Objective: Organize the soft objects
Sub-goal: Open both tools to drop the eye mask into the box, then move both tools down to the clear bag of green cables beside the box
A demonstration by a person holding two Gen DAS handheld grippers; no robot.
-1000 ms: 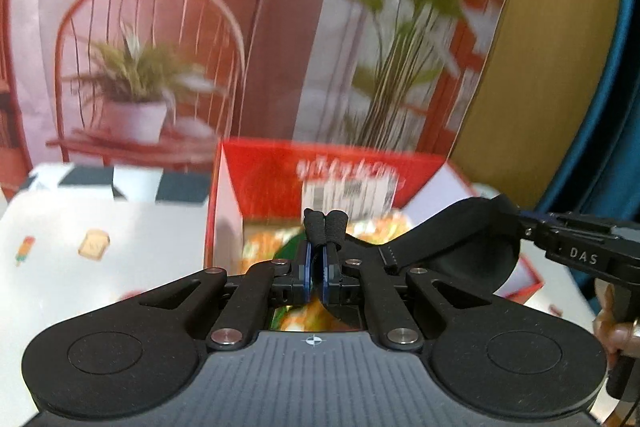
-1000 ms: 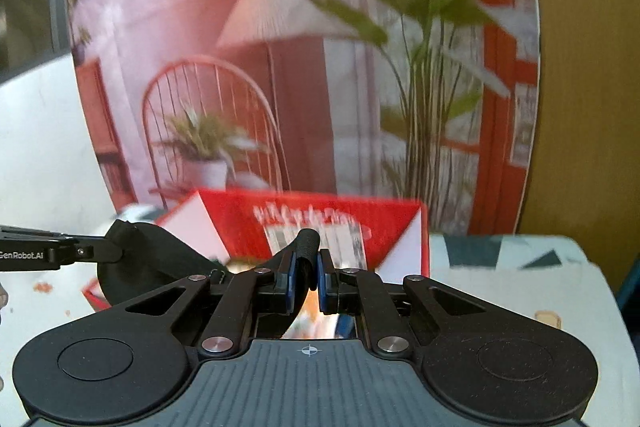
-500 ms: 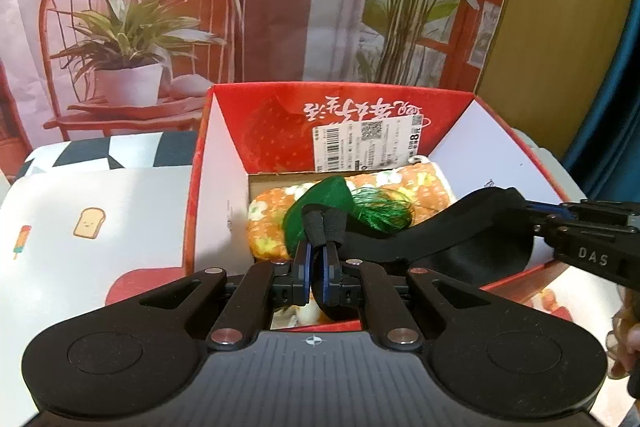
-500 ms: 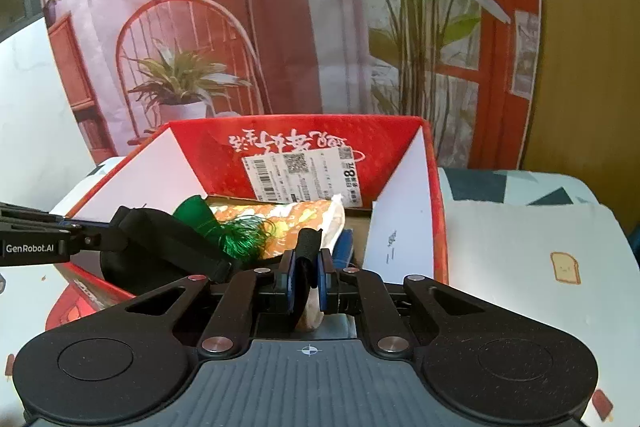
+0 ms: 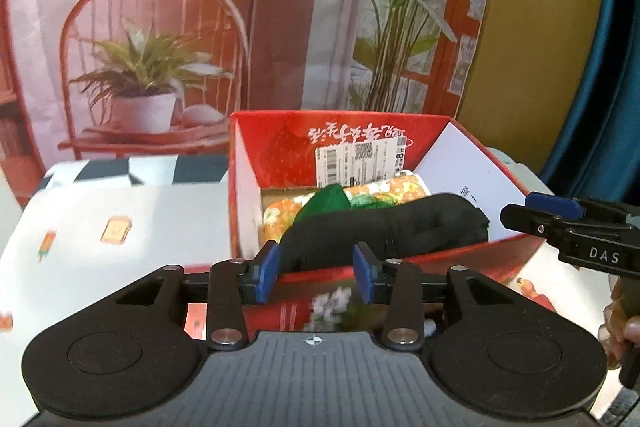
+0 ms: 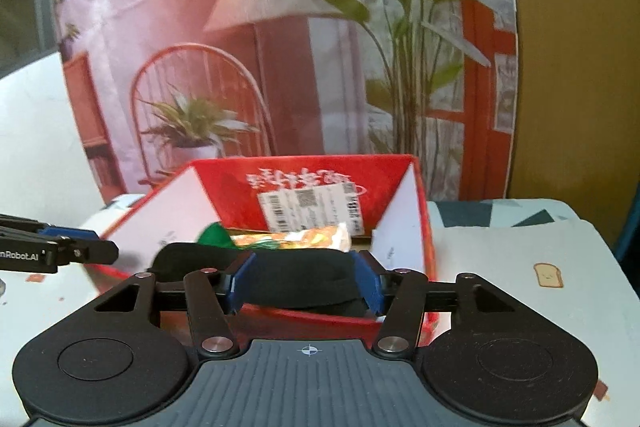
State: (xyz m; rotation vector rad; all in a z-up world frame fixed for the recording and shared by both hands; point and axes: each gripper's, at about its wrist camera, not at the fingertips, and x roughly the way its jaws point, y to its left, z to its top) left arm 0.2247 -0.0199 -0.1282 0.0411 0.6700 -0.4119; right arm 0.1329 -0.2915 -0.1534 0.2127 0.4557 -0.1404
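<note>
A black soft cloth (image 5: 384, 223) lies across the front of the open red box (image 5: 360, 143), on top of a green cloth (image 5: 330, 197) and an orange flowered cloth (image 5: 384, 189). My left gripper (image 5: 315, 269) is open, just in front of the box's near wall, with the black cloth beyond its blue pads. My right gripper (image 6: 304, 279) is open too, and the black cloth (image 6: 304, 275) shows between its fingers, free of them. The red box (image 6: 320, 175) also shows in the right wrist view. Each gripper's tip shows at the edge of the other view.
The box stands on a white table (image 5: 100, 211) with small printed pictures. A backdrop picture (image 5: 200, 27) of a chair, potted plants and a lamp hangs right behind the box. A blue curtain (image 5: 612, 47) is at the far right. A person's fingers (image 5: 618, 327) hold the right gripper.
Both grippers have opened and let go of the black cloth, which now lies in the box. Both have drawn back a little toward me.
</note>
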